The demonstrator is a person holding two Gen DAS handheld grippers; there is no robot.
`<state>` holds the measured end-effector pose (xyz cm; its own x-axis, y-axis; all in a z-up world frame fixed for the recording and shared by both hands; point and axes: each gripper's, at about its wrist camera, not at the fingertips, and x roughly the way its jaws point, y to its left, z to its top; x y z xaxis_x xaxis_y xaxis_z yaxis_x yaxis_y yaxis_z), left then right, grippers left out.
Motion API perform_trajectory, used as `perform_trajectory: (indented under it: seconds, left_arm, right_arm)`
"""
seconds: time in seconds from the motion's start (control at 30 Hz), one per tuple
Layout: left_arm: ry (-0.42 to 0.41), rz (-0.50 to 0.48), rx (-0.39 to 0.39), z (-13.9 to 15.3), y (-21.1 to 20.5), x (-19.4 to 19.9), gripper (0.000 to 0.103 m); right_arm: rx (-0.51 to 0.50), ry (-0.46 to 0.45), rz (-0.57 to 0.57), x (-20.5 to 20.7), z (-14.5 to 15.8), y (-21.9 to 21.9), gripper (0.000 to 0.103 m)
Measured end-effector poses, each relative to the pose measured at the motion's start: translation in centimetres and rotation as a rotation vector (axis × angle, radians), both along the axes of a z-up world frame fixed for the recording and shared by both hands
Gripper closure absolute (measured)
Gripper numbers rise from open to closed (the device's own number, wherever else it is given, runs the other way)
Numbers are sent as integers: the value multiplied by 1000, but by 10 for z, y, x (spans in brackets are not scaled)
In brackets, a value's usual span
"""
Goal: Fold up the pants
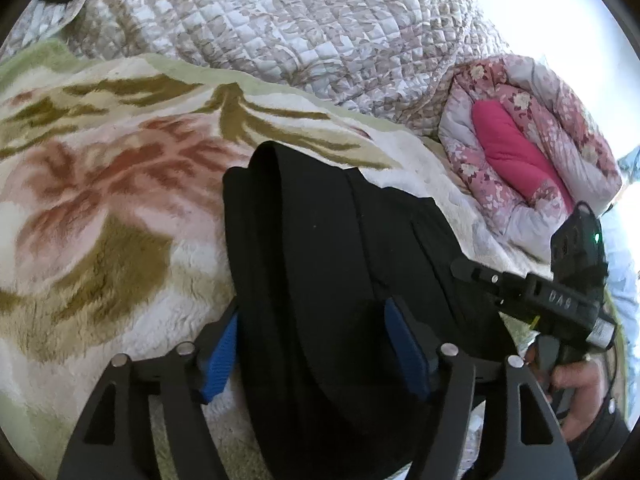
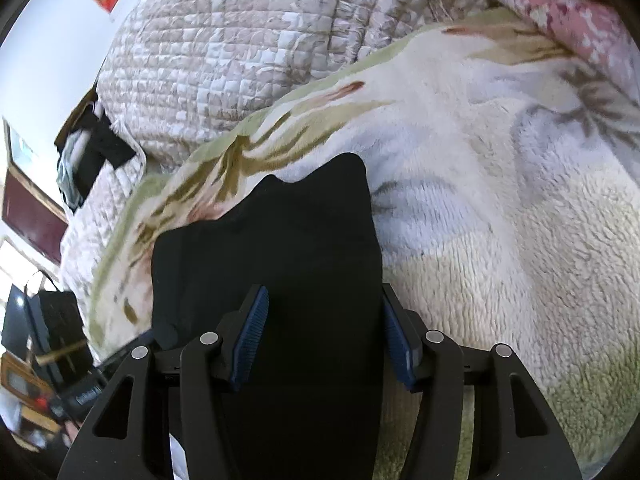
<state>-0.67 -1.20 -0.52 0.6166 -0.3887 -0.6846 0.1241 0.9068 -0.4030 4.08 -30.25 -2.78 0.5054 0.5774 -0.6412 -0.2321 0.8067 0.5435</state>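
Note:
Black pants (image 1: 320, 240) lie folded into a thick strip on a fluffy flowered blanket (image 1: 100, 200). My left gripper (image 1: 314, 350) straddles the near end of the strip. Its blue pads (image 1: 222, 356) stand wide at either side of the cloth, and I cannot see them squeezing it. In the right wrist view the pants (image 2: 280, 248) run away from me, with an uneven far edge. My right gripper (image 2: 324, 342) sits over their near part, and the ribbed faces of its pads (image 2: 250, 340) show bare beside the fabric. A hand (image 1: 576, 384) holds the right tool at the pants' right edge.
A beige quilted bedspread (image 1: 280, 20) is heaped behind the blanket (image 2: 500, 200). A rolled pink flowered comforter (image 1: 520, 148) lies at the right. Dark furniture and clutter (image 2: 48, 320) stand beyond the bed's left edge in the right wrist view.

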Motion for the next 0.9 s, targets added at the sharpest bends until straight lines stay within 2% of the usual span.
perform_trajectory:
  seconds: [0.1,0.2,0.3,0.37,0.47,0.67,0.8,0.9]
  left_arm:
    - [8,6,1,2,0,-2,32]
    - [17,11,2,3,0,-4,38]
    - [7,-8,22,6,-3,-4,53]
    - [3,-18,36,12,-9,-3,68]
    - [-27,-26,84,26,-14,-7,75]
    - [-85,-18,90,61,4,2,76]
    - [-106,1,111,78,31,36,76]
    - [-110,12,145,79,48,70,75]
  right_arm:
    - [21,16,1,-4,0,-3,63]
    - [75,42,25,-9,-4,-7,75]
    - [62,42,36,-6,-4,-4,80]
    - [61,23,44,-8,4,-1,85]
    - [77,-27,65,-15,24,6,87]
    - [65,-115,144,-5,69,38,89]
    - [47,-127,170,38,84,65,89]
    - [38,-127,179,68,85,83,88]
